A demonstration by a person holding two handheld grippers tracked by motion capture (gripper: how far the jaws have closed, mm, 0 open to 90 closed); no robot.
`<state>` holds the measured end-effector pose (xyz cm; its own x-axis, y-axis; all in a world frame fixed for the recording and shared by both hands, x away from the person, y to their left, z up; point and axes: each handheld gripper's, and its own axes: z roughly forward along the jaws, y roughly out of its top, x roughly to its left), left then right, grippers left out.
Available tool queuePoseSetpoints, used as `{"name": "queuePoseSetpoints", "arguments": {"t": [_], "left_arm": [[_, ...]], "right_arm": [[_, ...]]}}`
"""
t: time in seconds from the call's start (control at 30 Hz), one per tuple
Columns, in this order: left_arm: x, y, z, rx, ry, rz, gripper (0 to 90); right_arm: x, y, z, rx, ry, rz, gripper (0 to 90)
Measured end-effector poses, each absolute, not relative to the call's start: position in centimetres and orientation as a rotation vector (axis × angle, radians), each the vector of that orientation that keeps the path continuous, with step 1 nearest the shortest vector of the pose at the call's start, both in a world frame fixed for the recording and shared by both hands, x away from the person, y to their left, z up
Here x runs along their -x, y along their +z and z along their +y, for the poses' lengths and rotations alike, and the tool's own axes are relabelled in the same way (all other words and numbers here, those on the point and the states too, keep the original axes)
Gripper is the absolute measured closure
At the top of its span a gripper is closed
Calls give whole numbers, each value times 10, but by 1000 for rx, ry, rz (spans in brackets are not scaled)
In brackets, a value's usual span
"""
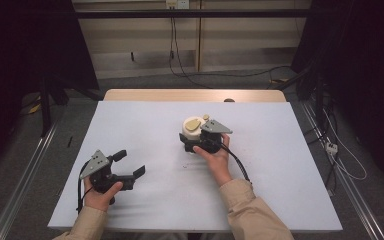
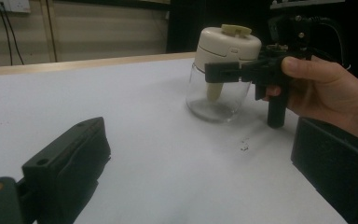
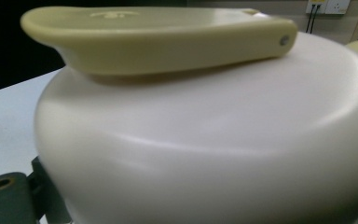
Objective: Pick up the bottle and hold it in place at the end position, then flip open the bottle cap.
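Note:
A jar-like chopper [image 1: 192, 127] stands at the table's middle: a cream lid [image 2: 228, 44] with a yellow-green handle [image 3: 158, 37] on top, over a clear glass bowl [image 2: 209, 100]. My right gripper [image 1: 194, 136] reaches it from the near side, its jaws clasped on the lid's sides. One black jaw lies across the lid's front in the left gripper view, where a hand [image 2: 326, 88] holds the right gripper [image 2: 221, 65]. The lid [image 3: 214, 140] looms very close before the right gripper [image 3: 186, 205]. My left gripper [image 1: 131, 163] [image 2: 200, 172] rests open and empty at the near left.
A white sheet [image 1: 145, 125] covers the table, with a wooden edge [image 1: 195, 95] at the far side. A few dark specks [image 2: 244, 147] lie in front of the jar. Cables [image 1: 340, 155] and metal rails run along the floor at both sides.

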<state>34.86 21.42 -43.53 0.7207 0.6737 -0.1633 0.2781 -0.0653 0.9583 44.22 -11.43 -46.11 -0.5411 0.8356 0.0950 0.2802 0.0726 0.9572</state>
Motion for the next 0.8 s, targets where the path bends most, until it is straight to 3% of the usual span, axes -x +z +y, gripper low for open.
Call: {"name": "queuePoseSetpoints", "arguments": {"t": [0.8], "left_arm": [[-368, -422, 180, -1711, 293, 741, 92]], "right_arm": [[-442, -461, -115, -1101, 1486, 1868, 66]]}}
